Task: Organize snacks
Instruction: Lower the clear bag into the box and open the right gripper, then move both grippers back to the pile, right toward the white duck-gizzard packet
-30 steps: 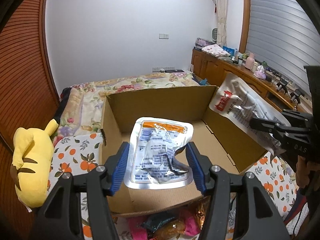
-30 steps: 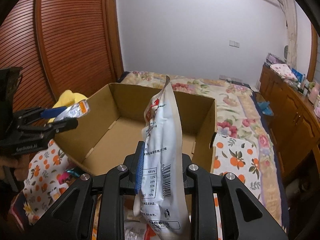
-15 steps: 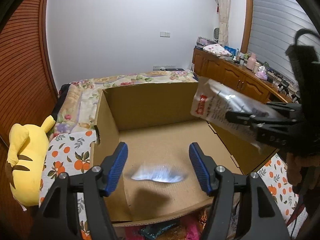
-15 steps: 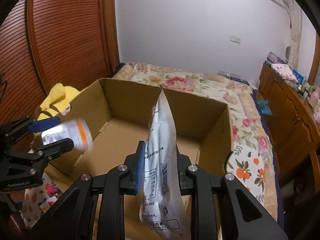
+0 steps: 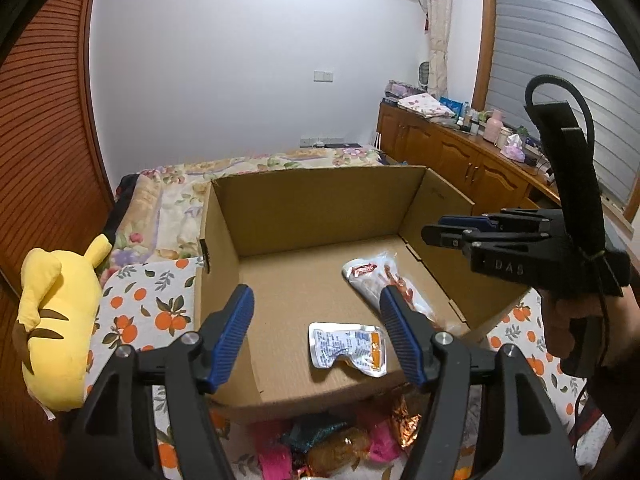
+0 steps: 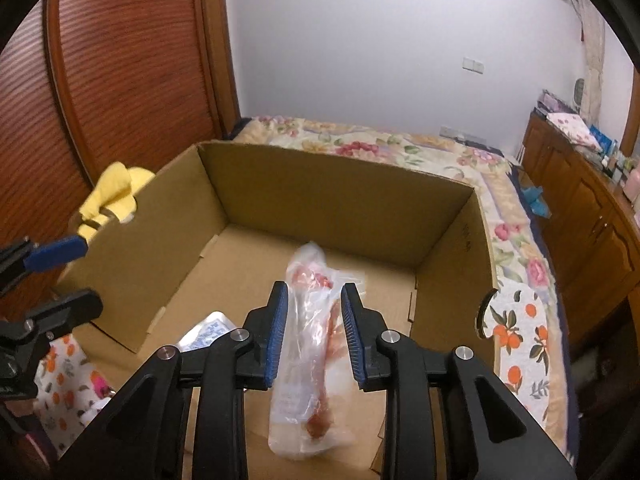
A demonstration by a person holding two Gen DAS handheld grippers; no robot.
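Note:
An open cardboard box stands on the bed. A silver snack pouch lies flat on its floor near the front edge. My left gripper hangs open above the pouch with nothing between its fingers. A clear bag with red contents lies along the right side of the box floor. My right gripper hovers over the bag. Its jaws are opening. The bag shows between them, blurred, and the pads do not press on it.
A yellow plush toy lies left of the box on an orange-print cloth. Several loose wrapped snacks sit in front of the box. A wooden cabinet runs along the right wall.
The left gripper let go of the silver pouch, which dropped onto the box floor. The right gripper moved over the box and released its bag, which now lies inside.

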